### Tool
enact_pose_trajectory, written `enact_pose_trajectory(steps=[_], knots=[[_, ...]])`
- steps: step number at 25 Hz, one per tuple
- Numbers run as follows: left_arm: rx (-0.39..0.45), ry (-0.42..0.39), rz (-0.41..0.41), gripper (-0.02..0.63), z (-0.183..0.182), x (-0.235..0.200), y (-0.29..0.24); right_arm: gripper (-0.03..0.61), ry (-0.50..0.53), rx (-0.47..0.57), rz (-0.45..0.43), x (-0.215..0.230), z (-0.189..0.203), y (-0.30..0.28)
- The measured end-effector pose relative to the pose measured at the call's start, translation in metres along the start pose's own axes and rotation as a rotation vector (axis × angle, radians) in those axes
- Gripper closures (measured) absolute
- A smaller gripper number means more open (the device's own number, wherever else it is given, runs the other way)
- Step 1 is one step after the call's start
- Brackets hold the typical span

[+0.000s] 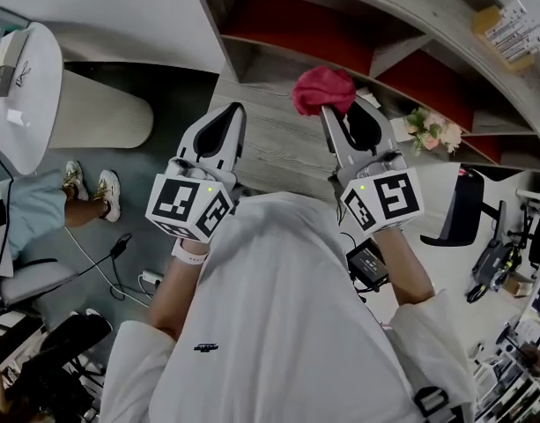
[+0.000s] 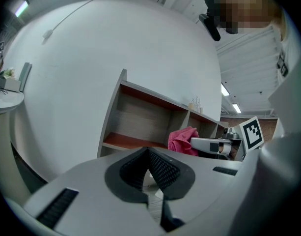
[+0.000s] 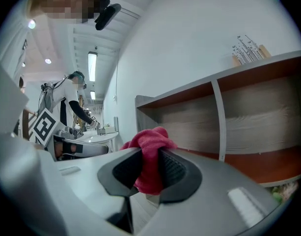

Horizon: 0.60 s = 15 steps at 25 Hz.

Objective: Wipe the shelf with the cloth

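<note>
- Head view: the right gripper point(image 1: 336, 117) is clamped on a bunched pink cloth point(image 1: 323, 89), which sticks out past its tips over the grey wooden board of the shelf point(image 1: 270, 157). It sits just in front of the upright that parts two red-floored compartments. From here I cannot tell whether the cloth touches the board. The left gripper point(image 1: 233, 117) sits beside it, further left over the same board, and carries nothing. A bunch of flowers point(image 1: 432, 130) lies off to the right.
- Left gripper view: the left gripper point(image 2: 148, 151) has its ribbed pads meeting at the tips, with nothing between them. Only a sliver of grey wood shows through the gap lower down. Beyond it are the shelf point(image 2: 140, 114) with its open compartments, and to the right the cloth point(image 2: 182, 139) at the end of the right gripper point(image 2: 214, 145).
- Right gripper view: the right gripper point(image 3: 150, 154) has both pads pressed into the cloth point(image 3: 149, 141). A wad rises above the jaws and a fold hangs below. The shelf point(image 3: 268, 122) fills the right side, one upright dividing its compartments, and the left gripper point(image 3: 76, 149) shows at the left.
- Step in hand, as I judge it: the cloth is gripped and brought up to the shelf, but wiping does not look under way.
- The next move calls for pressing the wad onto the board and sweeping it sideways. The grip must stay firm so the cloth does not pull free, and the empty gripper should stay out of the way.
</note>
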<state>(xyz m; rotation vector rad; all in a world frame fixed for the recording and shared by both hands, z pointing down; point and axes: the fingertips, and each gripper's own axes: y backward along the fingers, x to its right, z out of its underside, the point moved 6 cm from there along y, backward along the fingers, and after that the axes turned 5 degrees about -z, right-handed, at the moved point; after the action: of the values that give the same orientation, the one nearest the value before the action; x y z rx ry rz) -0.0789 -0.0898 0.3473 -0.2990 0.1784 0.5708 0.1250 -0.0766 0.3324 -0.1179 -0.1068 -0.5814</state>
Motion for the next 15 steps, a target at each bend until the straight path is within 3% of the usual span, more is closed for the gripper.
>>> enact_pose_trajectory(steps=[15], knots=[[0.029, 0.017, -0.013, 0.607, -0.005, 0.003, 0.011, 0.479, 0.01, -0.001, 0.017, -0.003, 0.002, 0.019]])
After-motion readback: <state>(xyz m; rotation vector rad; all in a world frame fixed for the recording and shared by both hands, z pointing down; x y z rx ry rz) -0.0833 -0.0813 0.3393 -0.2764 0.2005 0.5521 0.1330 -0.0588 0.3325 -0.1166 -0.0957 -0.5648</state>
